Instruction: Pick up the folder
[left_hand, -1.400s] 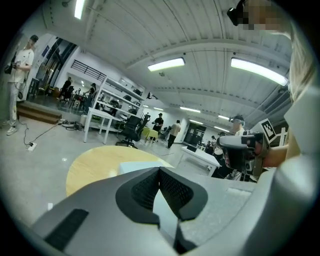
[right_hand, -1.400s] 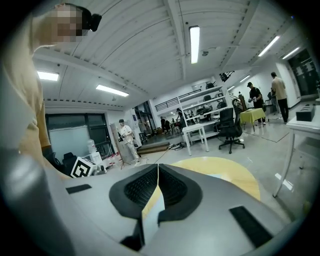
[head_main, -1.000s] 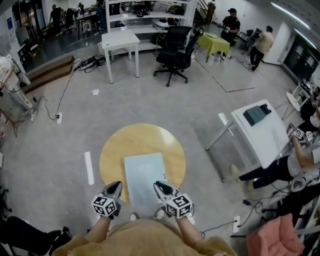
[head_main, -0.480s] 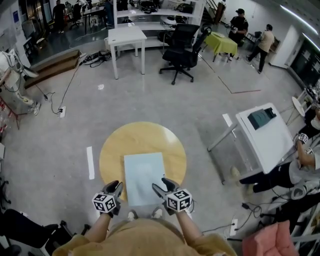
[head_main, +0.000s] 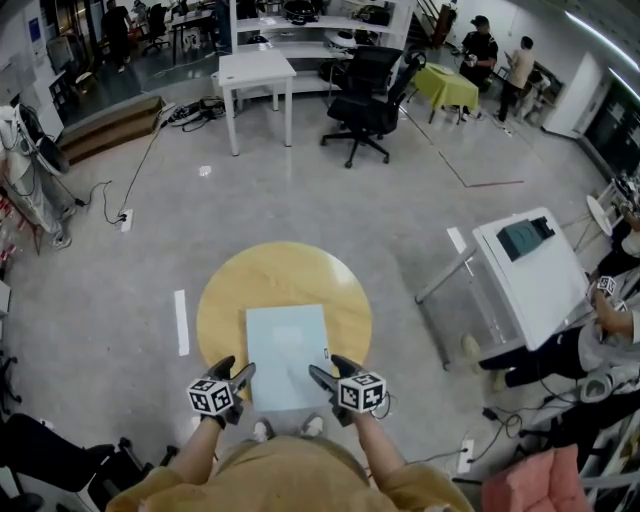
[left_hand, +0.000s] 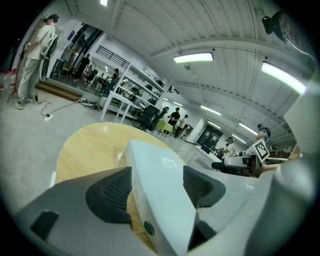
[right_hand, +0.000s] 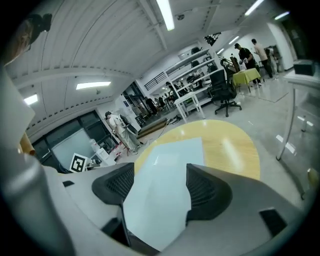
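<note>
Now folder flat on table; near corners between jaws of left tool, right tool, both opening wide.

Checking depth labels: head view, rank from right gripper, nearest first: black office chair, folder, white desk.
1. folder, between the opening jaws of the right gripper.
2. white desk, off to the right.
3. black office chair, far ahead.

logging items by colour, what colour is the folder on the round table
Plain pale blue. The folder shows best in the head view.
</note>
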